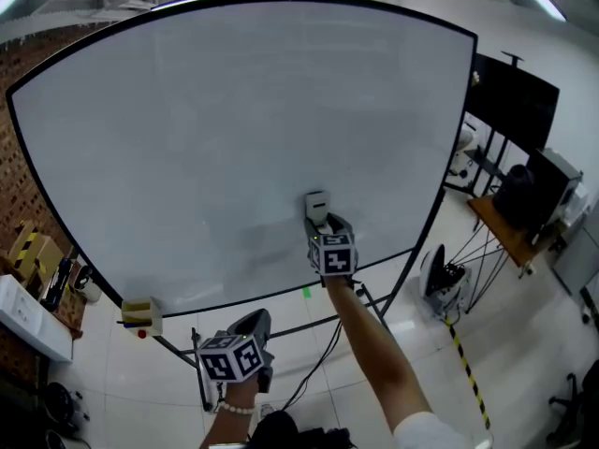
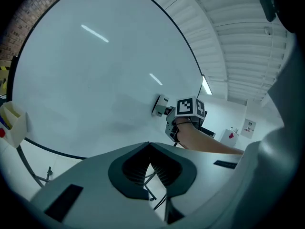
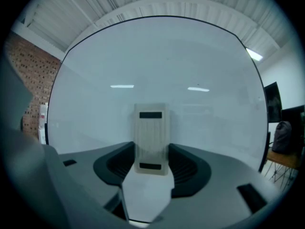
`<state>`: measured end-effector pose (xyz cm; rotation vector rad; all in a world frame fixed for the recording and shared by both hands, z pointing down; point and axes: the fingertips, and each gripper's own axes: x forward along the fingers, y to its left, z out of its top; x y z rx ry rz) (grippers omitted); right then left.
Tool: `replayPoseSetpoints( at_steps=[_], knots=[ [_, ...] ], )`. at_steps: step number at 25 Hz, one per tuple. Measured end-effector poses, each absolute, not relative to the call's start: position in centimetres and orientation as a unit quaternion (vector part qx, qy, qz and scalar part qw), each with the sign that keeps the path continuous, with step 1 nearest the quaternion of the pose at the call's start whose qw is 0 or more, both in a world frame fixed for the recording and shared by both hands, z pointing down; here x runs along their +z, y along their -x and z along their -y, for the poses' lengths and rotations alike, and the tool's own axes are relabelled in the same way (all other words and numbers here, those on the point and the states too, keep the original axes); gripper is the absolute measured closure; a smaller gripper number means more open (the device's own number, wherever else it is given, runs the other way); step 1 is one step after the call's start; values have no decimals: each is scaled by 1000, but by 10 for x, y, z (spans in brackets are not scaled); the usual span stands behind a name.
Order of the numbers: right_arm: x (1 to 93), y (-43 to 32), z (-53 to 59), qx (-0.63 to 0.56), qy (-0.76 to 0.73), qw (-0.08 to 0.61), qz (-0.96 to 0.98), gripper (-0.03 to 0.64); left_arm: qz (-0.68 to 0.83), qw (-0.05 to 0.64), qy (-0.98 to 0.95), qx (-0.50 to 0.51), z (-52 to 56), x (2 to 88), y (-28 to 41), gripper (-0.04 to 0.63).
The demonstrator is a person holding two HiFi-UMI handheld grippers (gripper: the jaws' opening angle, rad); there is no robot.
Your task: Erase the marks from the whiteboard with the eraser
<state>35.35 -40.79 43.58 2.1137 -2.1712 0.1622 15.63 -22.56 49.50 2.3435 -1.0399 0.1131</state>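
Brick wall [image 1: 23, 64] left, glossy white floor [image 1: 524, 344].

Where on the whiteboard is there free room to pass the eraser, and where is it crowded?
Nearly all the whiteboard is bare: above, left and right of the eraser in the right gripper. Only its lower left edge is crowded, by the yellow holder. The left gripper, shut, hangs below the board.

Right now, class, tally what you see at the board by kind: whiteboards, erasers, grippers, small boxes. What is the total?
Whiteboard: 1
Eraser: 1
Grippers: 2, the left gripper and the right gripper
Small box: 1
Total: 5
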Motion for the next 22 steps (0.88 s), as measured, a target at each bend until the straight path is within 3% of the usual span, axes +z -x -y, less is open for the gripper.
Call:
replayPoseSetpoints(
  at_steps=[22],
  knots=[
    [463, -655, 400, 64, -730, 40, 679, 368, 286, 287, -909, 96, 257, 513, -441, 606]
  ],
)
